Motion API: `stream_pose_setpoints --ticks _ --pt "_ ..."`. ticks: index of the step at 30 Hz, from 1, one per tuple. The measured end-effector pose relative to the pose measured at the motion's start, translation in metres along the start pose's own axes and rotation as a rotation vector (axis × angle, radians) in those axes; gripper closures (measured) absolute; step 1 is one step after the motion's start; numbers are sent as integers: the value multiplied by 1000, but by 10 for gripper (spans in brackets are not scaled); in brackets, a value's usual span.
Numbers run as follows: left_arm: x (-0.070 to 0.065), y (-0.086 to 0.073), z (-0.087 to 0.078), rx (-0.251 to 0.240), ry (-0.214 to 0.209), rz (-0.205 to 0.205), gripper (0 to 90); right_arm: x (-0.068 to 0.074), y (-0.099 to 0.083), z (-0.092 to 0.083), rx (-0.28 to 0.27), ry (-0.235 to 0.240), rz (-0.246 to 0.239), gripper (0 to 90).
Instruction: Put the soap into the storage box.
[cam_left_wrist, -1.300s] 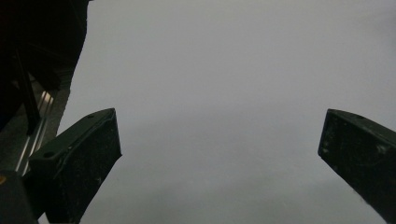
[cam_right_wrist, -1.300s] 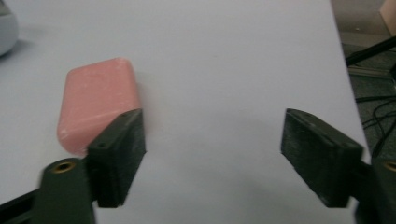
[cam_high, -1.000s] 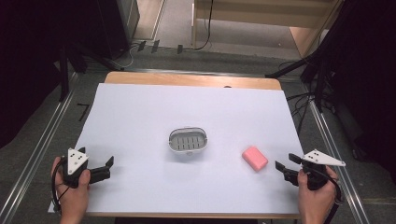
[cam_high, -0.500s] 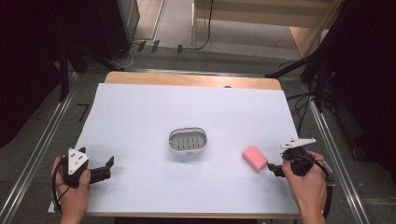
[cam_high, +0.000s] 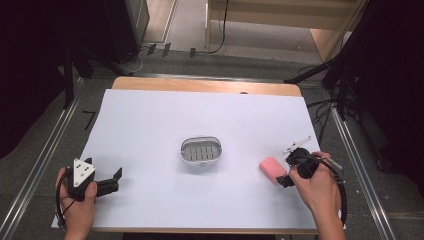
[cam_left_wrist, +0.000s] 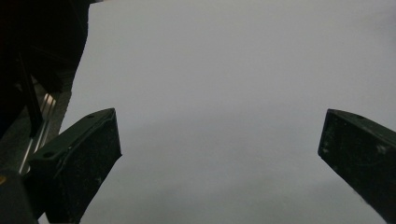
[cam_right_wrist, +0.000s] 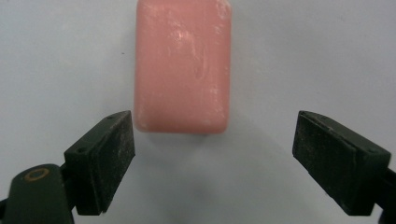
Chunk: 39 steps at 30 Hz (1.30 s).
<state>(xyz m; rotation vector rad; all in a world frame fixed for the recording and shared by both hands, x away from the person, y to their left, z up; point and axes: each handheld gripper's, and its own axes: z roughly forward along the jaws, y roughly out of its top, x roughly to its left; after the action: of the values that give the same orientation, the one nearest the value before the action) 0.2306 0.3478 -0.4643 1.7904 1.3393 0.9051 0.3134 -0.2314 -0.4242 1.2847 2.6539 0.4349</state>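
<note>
Pink soap cut off at top edge; both grippers spread wide, empty, over white sheet on wooden table.

**Pink, grey and black on white**

The soap bar is a solid pink, flecked with pale whitish scuffs on its top face. The worktop is covered in plain white, with a light wood strip along its far edge at the top of the frame. At the centre sits a grey dish with a row of dark slots across its floor. Both grippers' jaws are black; the left gripper carries a light grey plate dotted with small dark holes.
</note>
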Motion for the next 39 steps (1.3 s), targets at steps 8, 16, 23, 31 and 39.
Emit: stream_pose_setpoints --ticks 8,16,23,31,39 --pt "0 0 0 0 0 0 0 6 17 5 26 17 34 140" --pt "0 0 0 -1 -3 -1 0 9 32 17 57 25 50 183" --pt "0 0 0 -1 -4 0 0 8 39 26 73 41 68 285" --pt "0 0 0 -3 -4 -2 0 9 42 34 97 49 62 365" --pt "0 0 0 -5 -5 -4 0 9 43 38 102 56 89 381"
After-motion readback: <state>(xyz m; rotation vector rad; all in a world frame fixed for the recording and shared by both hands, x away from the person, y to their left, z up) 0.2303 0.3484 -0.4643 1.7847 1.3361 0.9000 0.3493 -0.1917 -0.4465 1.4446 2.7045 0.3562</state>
